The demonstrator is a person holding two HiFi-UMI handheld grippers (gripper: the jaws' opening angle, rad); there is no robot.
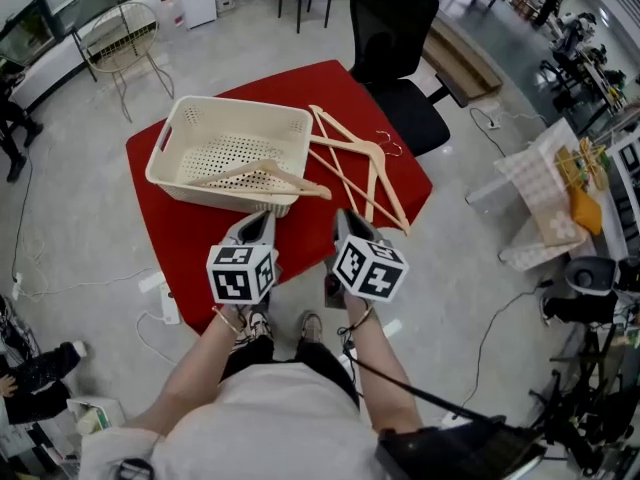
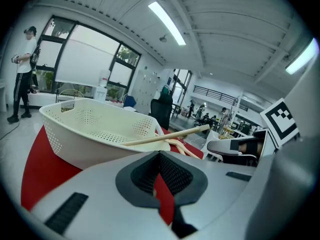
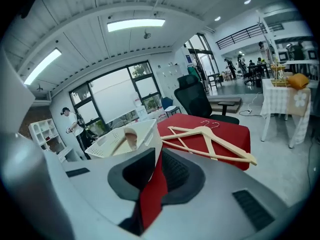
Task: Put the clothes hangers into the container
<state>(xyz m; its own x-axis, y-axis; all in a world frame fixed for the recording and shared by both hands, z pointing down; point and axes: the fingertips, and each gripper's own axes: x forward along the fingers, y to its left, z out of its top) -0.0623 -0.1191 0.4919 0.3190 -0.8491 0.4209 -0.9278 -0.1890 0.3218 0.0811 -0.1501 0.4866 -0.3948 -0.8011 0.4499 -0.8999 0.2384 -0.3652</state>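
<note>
On the red table, head view: 1 cream basket w/ 1 lone hanger lying in it, its right end poking out over the near rim. Just right of the basket on the cloth are the stacked hangers. I count 2 hooks, so looks like 2, overlapping and hard to separate. Both tools hang over the table's near edge, left gripper and right gripper side by side, tips pointing at the basket's front wall. 1 black office chair sits behind the table.

Left gripper view: left gripper has its jaws nearly together, only a thin slit w/ red cloth showing through, nothing in it. Basket is straight ahead, and the lone hanger runs out over its rim to the right. 1 person stands far left by the windows.

Right gripper view: same deal, right gripper is down to a narrow gap, empty, just red cloth visible thru it. Basket is ahead-left w/ the lone hanger's end showing inside. The stacked hangers lie flat on the table to the right, apart from the jaws, both hooks pointing away.
</note>
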